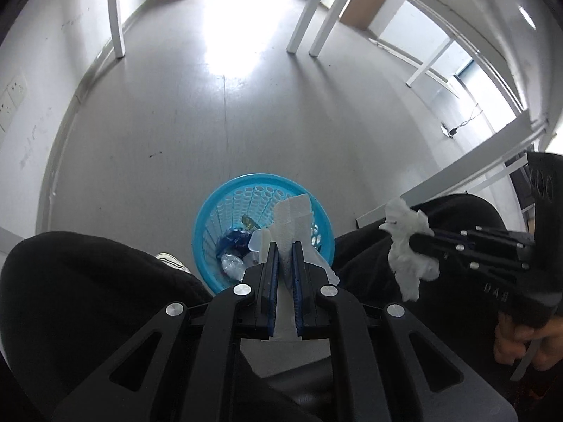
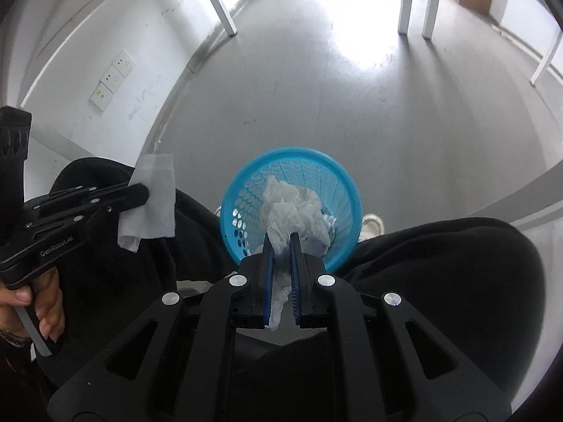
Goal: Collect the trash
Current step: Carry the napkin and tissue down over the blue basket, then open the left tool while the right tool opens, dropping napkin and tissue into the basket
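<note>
Both your grippers are clamped on paper — left gripper (image 1: 284,246) pinches a flat tissue (image 1: 293,218), right gripper (image 2: 281,237) pinches a crumpled wad (image 2: 292,211). The bin (image 1: 207,211) sits on the floor between your knees, below and just ahead of both tips, trash already inside. The left tip looks more squarely over the opening — the right hangs off to the right side.

A blue basket (image 1: 211,225) is standing open-topped on the floor (image 1: 246,123) between a seated person's black-clad knees (image 1: 88,281), which are crowding it on both sides; beyond it, bare floor is lying open.
</note>
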Action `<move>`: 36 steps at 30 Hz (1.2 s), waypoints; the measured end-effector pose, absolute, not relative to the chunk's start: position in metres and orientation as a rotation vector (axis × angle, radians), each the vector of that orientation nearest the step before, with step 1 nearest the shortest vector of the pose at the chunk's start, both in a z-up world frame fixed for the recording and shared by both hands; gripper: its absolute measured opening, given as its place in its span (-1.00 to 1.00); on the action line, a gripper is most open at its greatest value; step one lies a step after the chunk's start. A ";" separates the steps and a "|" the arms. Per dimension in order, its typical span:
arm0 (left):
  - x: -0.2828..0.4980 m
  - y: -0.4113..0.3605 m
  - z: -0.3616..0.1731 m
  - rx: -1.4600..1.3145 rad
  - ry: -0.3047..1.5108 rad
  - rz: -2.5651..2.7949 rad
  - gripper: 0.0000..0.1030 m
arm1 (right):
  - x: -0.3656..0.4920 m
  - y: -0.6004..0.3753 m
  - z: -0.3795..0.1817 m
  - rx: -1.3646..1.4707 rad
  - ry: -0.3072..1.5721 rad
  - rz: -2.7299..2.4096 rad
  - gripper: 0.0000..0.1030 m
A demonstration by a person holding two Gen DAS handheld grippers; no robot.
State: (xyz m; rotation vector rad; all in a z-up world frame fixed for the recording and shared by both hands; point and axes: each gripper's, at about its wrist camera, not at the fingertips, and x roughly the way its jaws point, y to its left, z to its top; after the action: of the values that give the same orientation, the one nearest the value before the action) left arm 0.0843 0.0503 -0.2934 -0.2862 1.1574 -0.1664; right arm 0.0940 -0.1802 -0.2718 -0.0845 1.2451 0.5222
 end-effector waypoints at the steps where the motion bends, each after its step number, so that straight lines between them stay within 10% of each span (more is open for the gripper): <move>1: 0.090 0.050 -0.298 -0.288 1.167 -0.163 -0.87 | 0.094 -0.179 -0.275 -0.085 1.256 0.522 -0.84; 36: 0.188 0.037 -0.419 -0.328 1.570 -0.063 -0.85 | 0.212 -0.145 -0.439 -0.077 1.635 0.299 -0.82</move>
State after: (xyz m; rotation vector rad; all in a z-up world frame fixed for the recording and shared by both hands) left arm 0.1885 0.0368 -0.4195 -0.3281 1.5696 -0.0635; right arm 0.2124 -0.1449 -0.4391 -0.0768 1.6350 0.2993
